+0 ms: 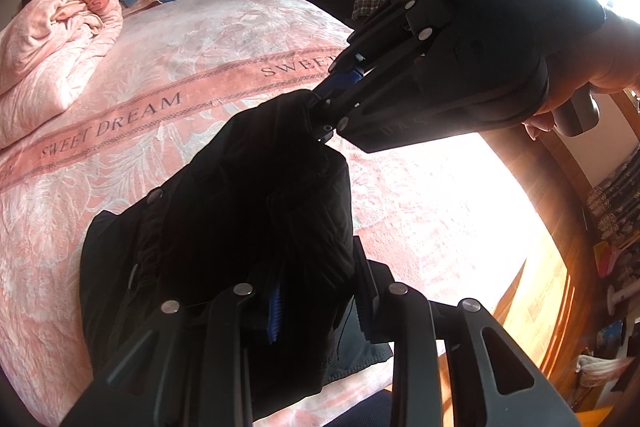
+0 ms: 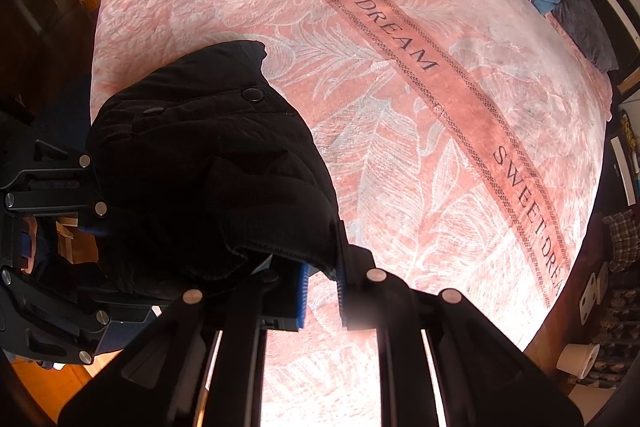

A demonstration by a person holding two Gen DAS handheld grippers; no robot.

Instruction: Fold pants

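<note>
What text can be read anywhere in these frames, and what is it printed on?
"SWEET DREAM": repeated along the darker pink band of the bedspread.
Embossed letters on the right gripper body: too faint to read.
Packages on the shelves at the right: too small and blurred.

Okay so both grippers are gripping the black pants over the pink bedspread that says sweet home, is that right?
Not quite. The bedspread reads SWEET DREAM, clear in the right wrist view. The rest holds: the left gripper and right gripper both grip the black pants over it.
</note>
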